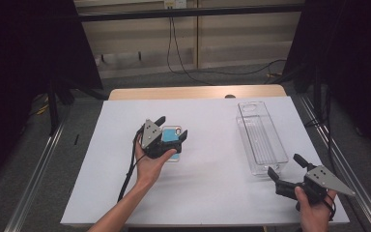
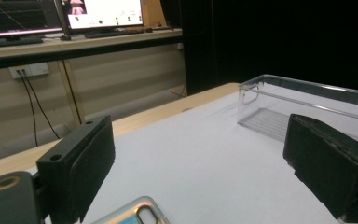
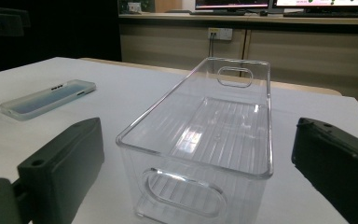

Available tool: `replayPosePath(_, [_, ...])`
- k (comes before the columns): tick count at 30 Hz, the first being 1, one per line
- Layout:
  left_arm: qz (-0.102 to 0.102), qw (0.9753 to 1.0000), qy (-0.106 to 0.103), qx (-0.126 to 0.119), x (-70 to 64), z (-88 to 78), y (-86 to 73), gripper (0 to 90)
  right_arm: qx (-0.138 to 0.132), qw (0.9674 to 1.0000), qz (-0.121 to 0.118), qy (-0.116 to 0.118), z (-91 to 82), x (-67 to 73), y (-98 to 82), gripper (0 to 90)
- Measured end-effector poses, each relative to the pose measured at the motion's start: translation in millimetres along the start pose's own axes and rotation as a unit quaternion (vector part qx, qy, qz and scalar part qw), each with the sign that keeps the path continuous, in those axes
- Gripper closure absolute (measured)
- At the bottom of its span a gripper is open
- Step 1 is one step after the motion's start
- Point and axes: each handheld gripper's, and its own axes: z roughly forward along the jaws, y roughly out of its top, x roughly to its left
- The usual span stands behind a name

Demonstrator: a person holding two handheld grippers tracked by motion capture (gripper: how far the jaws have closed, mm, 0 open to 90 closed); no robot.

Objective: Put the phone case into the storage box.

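- the thing in hand looks to be the flat blue phone in a pale translucent case (image 1: 173,140), lying face down on the white table cover (image 1: 207,188), left of centre and well apart from the bin.
- the left gripper (image 1: 172,128) sits right over the phone with its jaws apart, one on each side; in the left gripper view the phone's silvery camera end (image 2: 137,213) shows low between the two black pads (image 2: 86,168), neither visibly touching it. held this way, the jaws straddle the phone's narrow width, which i'd judge is the sensible line for a pinch on its edges.
- the long clear plastic bin with cut-out handles (image 1: 261,137) stands upright and empty on the right half of the table, its length running away from the person.
- the right gripper (image 1: 285,168) waits just beside the bin's near end, jaws apart and framing that end wall (image 3: 186,191) without touching; likely placed to steady the light bin, which could slide.
- in the right gripper view the phone (image 3: 49,98) lies flat to the bin's left.
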Motion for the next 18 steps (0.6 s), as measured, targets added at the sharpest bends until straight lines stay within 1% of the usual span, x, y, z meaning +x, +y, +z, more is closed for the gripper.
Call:
replayPosePath(2, [0.007,0.9999,0.003,0.013,0.4,0.6,-4.7,8.9,0.0,1.0,0.0,0.002,-0.2,0.9,0.1,1.9])
replayPosePath(3, [0.009,0.9999,0.002,0.012,1.7,-0.3,-6.6,9.8,0.0,1.0,-0.002,0.003,-0.3,1.3,0.1,1.9])
replayPosePath(5, [0.01,0.9998,0.006,0.016,4.0,-1.3,-7.8,15.7,0.0,1.0,-0.002,0.005,-0.2,1.9,0.0,1.9])
replayPosePath(6, [0.005,0.9997,0.014,0.02,5.0,-1.1,-8.0,15.9,0.0,1.0,-0.002,0.005,-0.3,1.8,0.0,1.9])
replayPosePath(7, [-0.002,0.9996,0.015,0.022,5.8,-1.2,-8.3,15.9,0.0,1.0,-0.002,0.004,-0.4,1.6,0.0,1.9])
replayPosePath(8, [-0.009,0.9997,0.006,0.023,6.8,-0.8,-8.9,17.0,0.0,1.0,-0.002,0.004,-0.5,1.3,-0.2,1.9])
replayPosePath(9, [-0.009,0.9997,-0.002,0.023,7.4,-0.8,-9.3,22.2,0.001,1.0,-0.001,0.003,-0.8,1.2,-0.3,1.9])
replayPosePath(10, [-0.007,0.9997,-0.001,0.022,7.3,-0.5,-9.3,26.7,0.001,1.0,-0.001,0.003,-1.2,1.1,-0.3,1.9])
replayPosePath(11, [-0.005,0.9998,0.001,0.02,7.3,-0.1,-9.3,27.0,0.001,1.0,-0.001,0.002,-1.4,1.1,-0.3,1.9])
replayPosePath(12, [-0.007,0.9998,-0.002,0.019,7.5,0.2,-9.4,30.8,0.001,1.0,-0.002,0.002,-1.8,1.2,-0.3,1.9])
replayPosePath(13, [-0.012,0.9997,-0.011,0.019,8.3,0.0,-9.5,30.8,0.001,1.0,-0.002,0.002,-1.8,1.2,-0.3,1.9])
replayPosePath(14, [-0.007,0.9997,-0.012,0.02,8.6,-1.1,-9.6,35.6,0.002,1.0,-0.003,0.004,-2.0,1.2,-0.4,2.0])
replayPosePath(15, [0.001,0.9997,-0.009,0.023,8.3,-1.0,-9.9,38.5,0.002,1.0,-0.002,0.003,-1.9,1.0,-0.5,1.9])
replayPosePath(16, [0.001,0.9995,-0.019,0.026,9.3,-0.3,-10.3,38.5,0.002,1.0,-0.002,0.003,-1.9,1.0,-0.5,1.9])
replayPosePath(17, [-0.006,0.999,-0.033,0.029,10.8,0.0,-11.3,42.3,0.002,1.0,-0.001,0.003,-2.0,0.8,-0.5,1.9])
replayPosePath(18, [-0.008,0.9989,-0.035,0.032,10.9,-0.1,-11.8,46.7,0.002,1.0,-0.001,0.003,-2.1,0.3,-0.6,1.9])
